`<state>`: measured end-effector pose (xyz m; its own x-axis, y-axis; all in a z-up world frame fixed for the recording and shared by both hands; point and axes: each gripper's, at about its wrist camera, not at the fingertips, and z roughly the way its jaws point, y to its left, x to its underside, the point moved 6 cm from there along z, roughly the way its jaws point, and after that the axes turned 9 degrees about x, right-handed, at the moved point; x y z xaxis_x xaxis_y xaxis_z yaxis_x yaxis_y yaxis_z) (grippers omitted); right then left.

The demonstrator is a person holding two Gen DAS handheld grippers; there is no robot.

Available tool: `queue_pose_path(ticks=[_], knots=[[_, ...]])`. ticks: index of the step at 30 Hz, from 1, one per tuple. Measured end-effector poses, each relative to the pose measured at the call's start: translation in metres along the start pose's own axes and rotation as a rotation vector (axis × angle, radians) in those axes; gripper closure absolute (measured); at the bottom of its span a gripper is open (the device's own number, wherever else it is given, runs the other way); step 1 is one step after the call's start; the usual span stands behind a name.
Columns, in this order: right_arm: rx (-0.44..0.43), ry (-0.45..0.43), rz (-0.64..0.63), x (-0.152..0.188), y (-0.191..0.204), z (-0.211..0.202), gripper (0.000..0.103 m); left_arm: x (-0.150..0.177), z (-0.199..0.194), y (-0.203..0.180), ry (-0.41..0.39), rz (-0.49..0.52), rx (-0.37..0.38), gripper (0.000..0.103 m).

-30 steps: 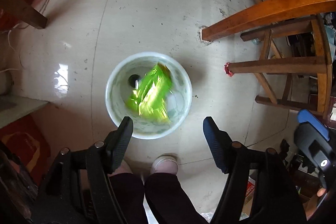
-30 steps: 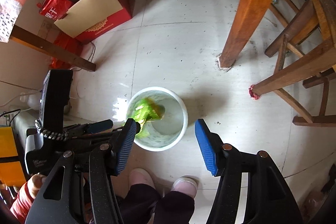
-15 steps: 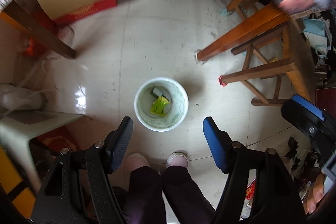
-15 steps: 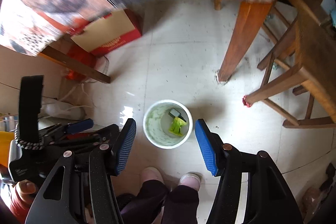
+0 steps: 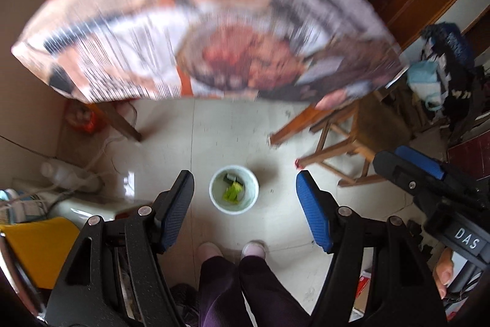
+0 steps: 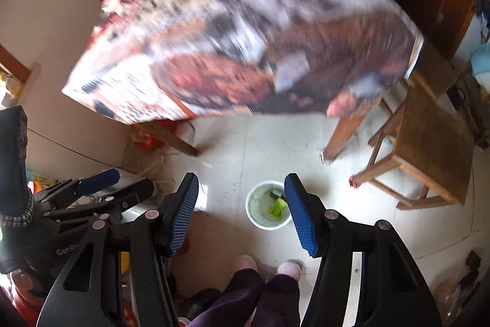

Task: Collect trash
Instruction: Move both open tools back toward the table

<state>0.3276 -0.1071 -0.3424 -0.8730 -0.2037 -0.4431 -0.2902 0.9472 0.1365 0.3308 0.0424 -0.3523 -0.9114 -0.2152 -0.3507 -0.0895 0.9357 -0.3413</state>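
Both my tools hang high over the floor, left tool and right tool each spread apart, gripping nothing. Green wrapper lies in the white bin far below, between the left tool's fingers, near my feet.

beyond the jaws the desk cover is smeared by blur, its print unreadable. things at its far end are unclear. the small dark piece in the bin is too small to tell.
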Motion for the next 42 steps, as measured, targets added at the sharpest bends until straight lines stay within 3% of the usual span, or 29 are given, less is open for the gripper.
queue_pose_path(ticks=[13,20,24,29,36,42], knots=[[0.039,-0.291,0.012,-0.05,0.037,-0.156,0.048,-0.047,-0.171,-0.037,-0.277,0.165,-0.014,0.035],[0.106,-0.461,0.03,-0.06,0.042,-0.209,0.034,-0.06,-0.226,-0.044,-0.394,0.226,0.009,0.035],[0.16,-0.529,0.048,-0.066,0.032,-0.227,0.022,-0.071,-0.241,-0.046,-0.426,0.234,0.029,0.032],[0.182,-0.556,0.065,-0.081,0.018,-0.232,0.022,-0.09,-0.241,-0.048,-0.455,0.229,0.049,0.021],[0.206,-0.578,0.063,-0.117,-0.009,-0.216,0.022,-0.131,-0.218,-0.062,-0.467,0.238,0.02,0.021],[0.201,-0.605,0.046,-0.168,-0.046,-0.204,0.022,-0.19,-0.187,-0.087,-0.48,0.239,-0.012,0.021]])
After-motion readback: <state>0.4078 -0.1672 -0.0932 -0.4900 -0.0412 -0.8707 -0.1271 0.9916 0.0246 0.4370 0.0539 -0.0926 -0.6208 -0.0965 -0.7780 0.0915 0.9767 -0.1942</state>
